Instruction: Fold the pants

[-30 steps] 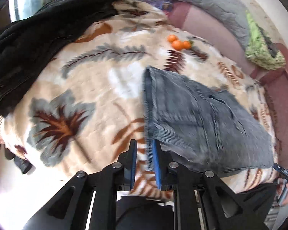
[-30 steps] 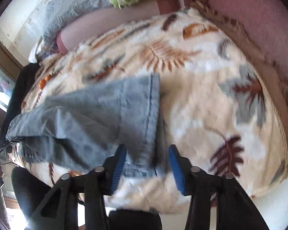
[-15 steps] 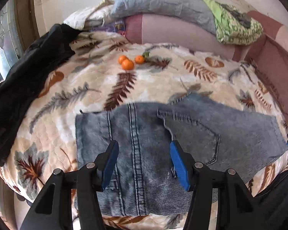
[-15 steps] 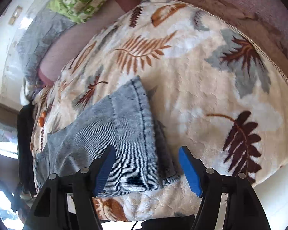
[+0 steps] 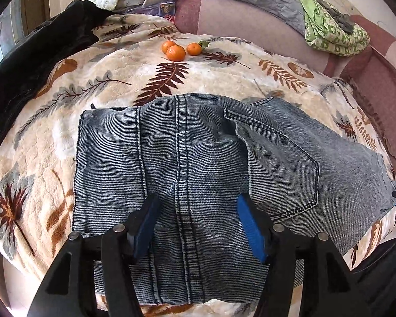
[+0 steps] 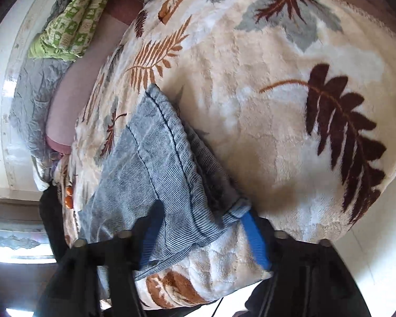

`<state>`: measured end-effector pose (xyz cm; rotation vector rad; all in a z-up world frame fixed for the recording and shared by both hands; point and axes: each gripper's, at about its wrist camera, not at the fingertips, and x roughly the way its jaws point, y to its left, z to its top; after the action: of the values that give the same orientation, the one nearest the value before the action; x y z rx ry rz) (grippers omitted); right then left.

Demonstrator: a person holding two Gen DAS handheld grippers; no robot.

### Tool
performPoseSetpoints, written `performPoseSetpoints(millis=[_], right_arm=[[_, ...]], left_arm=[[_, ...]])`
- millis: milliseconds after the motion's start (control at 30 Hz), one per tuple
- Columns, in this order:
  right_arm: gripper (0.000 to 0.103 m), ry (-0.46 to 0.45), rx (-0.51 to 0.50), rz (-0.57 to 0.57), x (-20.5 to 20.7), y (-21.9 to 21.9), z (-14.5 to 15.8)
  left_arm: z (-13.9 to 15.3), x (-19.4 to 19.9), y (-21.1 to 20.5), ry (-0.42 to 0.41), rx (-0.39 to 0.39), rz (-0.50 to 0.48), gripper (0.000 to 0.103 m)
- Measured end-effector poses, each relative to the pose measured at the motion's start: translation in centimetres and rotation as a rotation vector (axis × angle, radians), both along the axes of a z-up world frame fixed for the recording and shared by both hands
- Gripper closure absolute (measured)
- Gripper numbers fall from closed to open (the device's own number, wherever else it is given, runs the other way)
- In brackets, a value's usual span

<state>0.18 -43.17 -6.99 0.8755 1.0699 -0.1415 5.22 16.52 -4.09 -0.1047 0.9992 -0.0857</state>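
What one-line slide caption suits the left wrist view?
Left gripper, jaws opening over folded denim pants on a leaf-print blanket, three oranges beyond.

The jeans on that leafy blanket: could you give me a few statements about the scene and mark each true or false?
1. The jeans lie on a leaf-patterned blanket. True.
2. Three oranges sit on the blanket beyond the jeans. True.
3. The oranges rest on top of the jeans. False: they sit apart from them, on the blanket.
4. The left gripper has its jaws clamped on the denim. False: the jaws stand apart over the jeans, opening, pressing nothing.
5. The right gripper has an end of the jeans between its jaws. True; the jaws are closing on it.
6. A red towel lies by the pillow. False: the cloth there is green and white.
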Motion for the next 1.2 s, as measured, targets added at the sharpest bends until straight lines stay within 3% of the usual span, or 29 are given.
performPoseSetpoints(millis=[200,267,333,400,433,467,567,667,767,833,900,933,967,1000,1033,1100,1200], right_arm=[[0.081,-0.114,-0.386,0.103,-0.3,2.7,6.7],[0.081,-0.024,-0.475,0.165,0.8,3.3,4.4],[0.078,0.121,-0.395,0.215,1.5,2.0,-0.3],[0.061,0.071,-0.376,0.155,0.7,0.4,1.3],[0.035,0.100,-0.428,0.153,0.5,0.3,1.9],[0.022,0.113,-0.461,0.165,0.2,0.2,2.4],[0.022,0.042,-0.450,0.121,-1.7,-0.2,5.0],[0.022,-0.087,-0.274,0.163,-2.2,1.3,7.0],[0.022,-0.148,-0.018,0.256,-0.1,3.7,6.3],[0.022,-0.127,0.061,0.292,1.2,4.6,4.8],[0.024,-0.037,0.006,0.305,2.0,4.1,2.2],[0.030,0.040,-0.043,0.276,1.8,3.2,0.5],[0.070,0.058,-0.019,0.235,1.4,1.4,-0.9],[0.094,0.078,-0.001,0.173,0.8,-0.4,-1.3],[0.103,0.067,0.017,0.134,0.1,-1.5,-1.1],[0.103,0.048,-0.049,0.140,-0.5,-1.3,0.3],[0.071,0.000,-0.109,0.211,-0.5,1.3,2.8]], left_arm=[[0.1,-0.3,-0.4,0.005,0.022,-0.017,0.039],[0.2,-0.3,-0.8,0.005,0.046,-0.027,0.039],[0.2,-0.3,-1.0,0.013,0.064,-0.032,0.038],[0.3,-0.1,-0.8,0.027,0.062,-0.035,0.038],[0.3,0.0,-0.7,0.036,0.054,-0.036,0.038],[0.4,0.2,-0.6,0.045,0.049,-0.036,0.038],[1.0,0.3,-0.8,0.054,0.050,-0.020,0.038],[2.1,0.1,-1.7,0.025,0.085,-0.017,0.038],[2.9,-0.1,-2.7,-0.028,0.134,-0.050,0.038],[2.2,0.2,-2.6,-0.004,0.160,-0.045,0.034],[0.5,0.9,-1.3,0.076,0.150,-0.021,0.032],[0.0,1.0,-0.4,0.081,0.099,-0.014,0.028],[0.0,1.0,0.4,0.072,0.078,-0.004,0.028],[0.2,1.0,1.0,0.075,0.091,0.012,0.026],[0.4,1.1,1.5,0.077,0.079,0.015,0.025],[0.8,1.0,2.0,0.081,0.092,0.038,0.025],[2.2,0.3,1.3,0.046,0.122,0.026,0.025]])
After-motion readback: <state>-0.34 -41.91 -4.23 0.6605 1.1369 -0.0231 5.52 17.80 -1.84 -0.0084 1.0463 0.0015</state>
